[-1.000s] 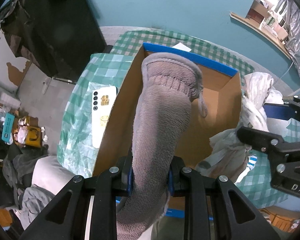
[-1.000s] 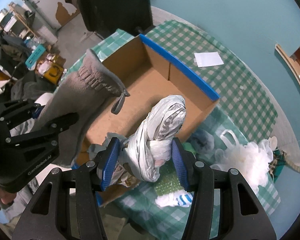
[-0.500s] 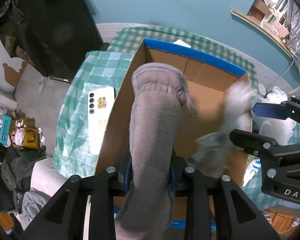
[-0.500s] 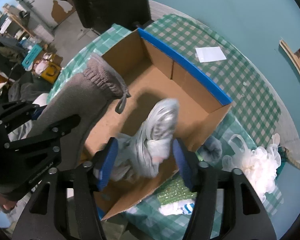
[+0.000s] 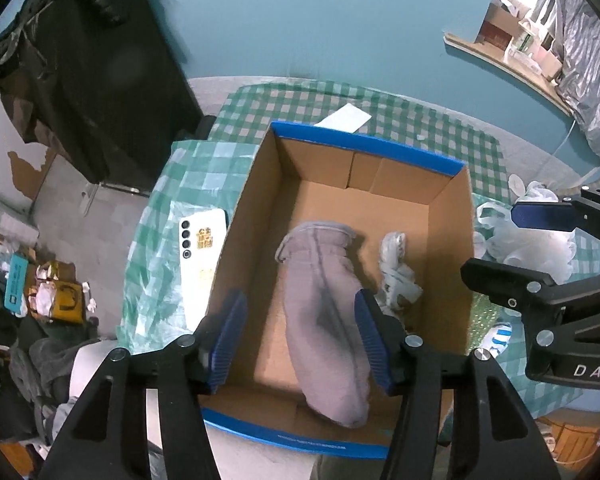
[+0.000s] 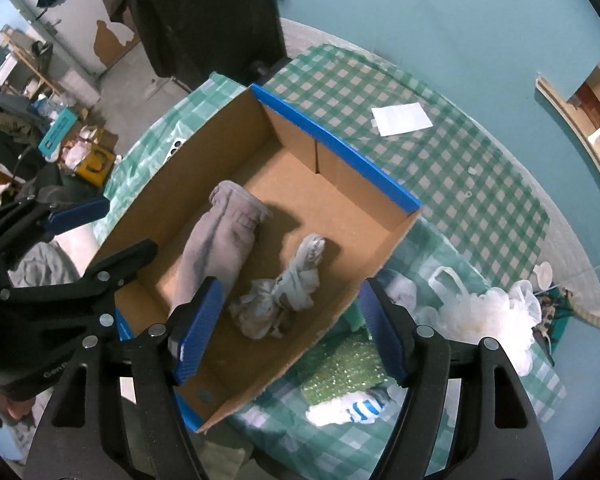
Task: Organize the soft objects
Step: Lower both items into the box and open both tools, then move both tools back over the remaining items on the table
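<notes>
Grey sock [image 5: 324, 312] toe possibly hidden behind box [image 5: 448, 240] rim.

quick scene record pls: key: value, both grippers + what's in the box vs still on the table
left hand-held gripper: open, above box, empty
right hand-held gripper: open, above box, empty
box: cardboard, blue-edged, on checked tablecloth
in box: grey sock; knotted plastic bag beside it
on table, outside box: white plastic bags, green sponge, striped cloth, paper sheet, phone
</notes>
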The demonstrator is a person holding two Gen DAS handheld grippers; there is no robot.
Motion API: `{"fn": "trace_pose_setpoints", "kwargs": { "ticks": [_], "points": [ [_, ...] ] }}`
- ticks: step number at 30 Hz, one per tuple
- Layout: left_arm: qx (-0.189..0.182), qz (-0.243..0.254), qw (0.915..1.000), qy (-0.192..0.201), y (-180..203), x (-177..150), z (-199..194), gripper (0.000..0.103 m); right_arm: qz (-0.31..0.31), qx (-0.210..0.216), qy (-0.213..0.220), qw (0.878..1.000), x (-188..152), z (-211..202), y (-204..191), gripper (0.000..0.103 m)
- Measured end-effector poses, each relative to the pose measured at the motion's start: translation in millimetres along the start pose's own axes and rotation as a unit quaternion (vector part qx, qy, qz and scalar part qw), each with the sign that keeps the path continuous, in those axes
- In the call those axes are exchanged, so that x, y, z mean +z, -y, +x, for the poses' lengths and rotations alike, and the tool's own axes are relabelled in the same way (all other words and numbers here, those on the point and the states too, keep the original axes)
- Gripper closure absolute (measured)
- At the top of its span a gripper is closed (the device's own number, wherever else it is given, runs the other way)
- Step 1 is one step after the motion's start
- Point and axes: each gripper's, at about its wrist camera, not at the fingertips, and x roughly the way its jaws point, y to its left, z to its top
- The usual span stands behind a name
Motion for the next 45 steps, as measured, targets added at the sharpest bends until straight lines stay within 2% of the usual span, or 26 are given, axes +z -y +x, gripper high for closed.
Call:
{"fn": "trace_pose_setpoints", "kwargs": {
  "ticks": [20,23,32,43,45],
  "points": [
    [-0.013,0.017,0.9997,0.011,40,-14,-26,0.045,0.0,-0.03,0.019,0.999,-32,-39,31,0.026],
    [-0.014,0.025,0.9995,0.012,49,-16,-29,0.041,0.007,-0.033,0.021,0.999,-37,-43,39,0.025],
    [-0.018,0.057,0.9981,0.011,81,-23,-30,0.039,0.043,-0.046,0.02,0.998,-60,-50,81,0.024],
    [-0.027,0.073,0.997,-0.003,117,-35,-27,0.038,0.076,-0.058,0.01,0.995,-85,-56,129,0.024],
    [-0.029,0.073,0.9969,-0.004,124,-36,-27,0.035,0.078,-0.059,0.007,0.995,-89,-56,136,0.024]
  ]
}}
